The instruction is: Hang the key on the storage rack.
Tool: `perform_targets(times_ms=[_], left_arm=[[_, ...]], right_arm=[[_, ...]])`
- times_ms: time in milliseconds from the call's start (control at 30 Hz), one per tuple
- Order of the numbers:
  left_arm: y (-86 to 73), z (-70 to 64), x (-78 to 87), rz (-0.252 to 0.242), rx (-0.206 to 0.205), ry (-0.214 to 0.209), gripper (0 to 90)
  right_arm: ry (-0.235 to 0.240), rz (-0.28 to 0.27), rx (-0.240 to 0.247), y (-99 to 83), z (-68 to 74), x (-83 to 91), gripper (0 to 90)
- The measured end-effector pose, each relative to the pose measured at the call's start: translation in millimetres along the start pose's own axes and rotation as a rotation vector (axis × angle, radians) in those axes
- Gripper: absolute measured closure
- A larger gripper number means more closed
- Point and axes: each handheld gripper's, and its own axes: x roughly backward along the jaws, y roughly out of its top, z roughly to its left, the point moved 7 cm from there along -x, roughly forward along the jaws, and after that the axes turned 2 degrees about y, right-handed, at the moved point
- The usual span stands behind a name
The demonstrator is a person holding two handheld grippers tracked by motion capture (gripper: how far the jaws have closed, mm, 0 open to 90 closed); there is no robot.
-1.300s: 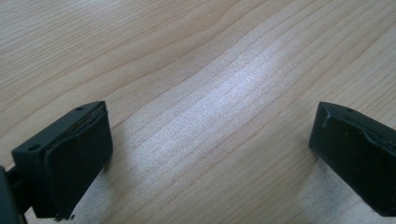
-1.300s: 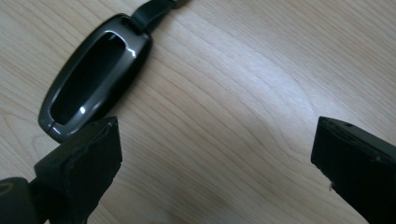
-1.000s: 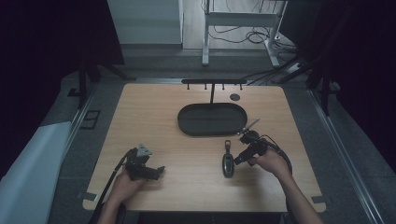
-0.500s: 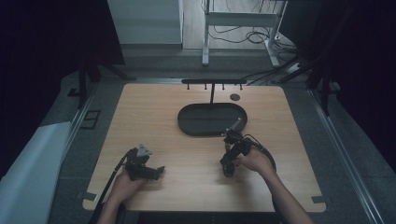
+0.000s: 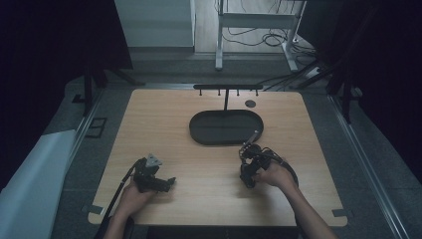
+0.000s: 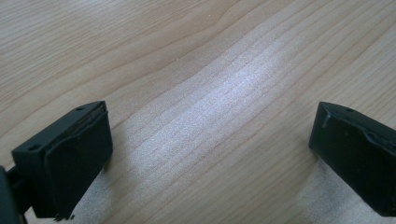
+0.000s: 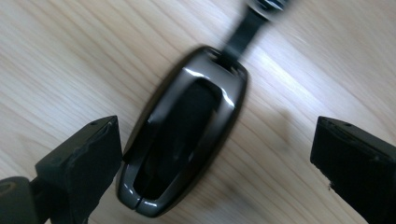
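Right gripper spread wide over the key fob on the table, gripping nothing. Left gripper wide open, empty. Dark tray behind: contents unclear.

I count one wooden table, one dark oval tray and one small black rack on it. One glossy dark key fob with one strap. Two grippers: left gripper, right gripper. Two hands.
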Motion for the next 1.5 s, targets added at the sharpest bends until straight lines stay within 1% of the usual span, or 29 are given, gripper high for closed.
perform_targets(times_ms=[100,167,200,233,333,400,500,567,667,733,900,1100,1233,1267,1500], left_arm=[[0.0,0.0,0.0,0.0,0.0,0.0,0.0],[0.0,0.0,0.0,0.0,0.0,0.0,0.0],[0.3,-0.3,-0.3,-0.004,0.005,0.0,0.0],[0.0,0.1,0.0,0.0,-0.001,0.0,0.0],[0.0,0.0,0.0,0.0,0.0,0.0,0.0],[0.0,0.0,0.0,0.0,0.0,0.0,0.0],[0.0,0.0,0.0,0.0,0.0,0.0,0.0],[0.0,0.0,0.0,0.0,0.0,0.0,0.0],[0.0,0.0,0.0,0.0,0.0,0.0,0.0],[0.0,0.0,0.0,0.0,0.0,0.0,0.0],[0.0,0.0,0.0,0.0,0.0,0.0,0.0],[0.0,0.0,0.0,0.0,0.0,0.0,0.0],[0.0,0.0,0.0,0.0,0.0,0.0,0.0],[0.0,0.0,0.0,0.0,0.0,0.0,0.0],[0.0,0.1,0.0,0.001,-0.002,0.0,0.0]], right_arm=[[-0.035,0.008,-0.011,-5.9,-10.5,4.2,6.6],[-0.028,0.002,-0.023,-7.1,-13.0,5.5,8.7],[-0.017,0.0,-0.027,-6.9,-12.4,5.3,10.0],[-0.012,0.0,-0.02,-6.5,-11.5,4.7,11.1],[-0.015,0.018,-0.009,-3.7,-7.6,0.5,15.2],[-0.016,0.031,-0.017,-1.0,-5.1,-1.1,20.9],[0.0,0.052,-0.034,2.1,-0.7,-3.7,29.2],[0.0,0.07,-0.045,2.6,0.0,-5.0,31.6],[-0.001,0.081,-0.062,2.6,-0.4,-3.8,37.2],[0.001,0.081,-0.056,2.6,0.5,-2.4,45.6],[0.002,0.112,-0.033,1.2,-0.9,-1.3,47.7],[0.035,0.103,-0.024,0.6,-2.4,0.5,48.2],[0.038,0.095,-0.016,1.5,-2.8,6.6,48.3],[0.046,0.094,-0.017,1.8,-2.4,9.4,48.3],[0.053,0.069,-0.019,5.4,-7.0,27.2,48.5]])
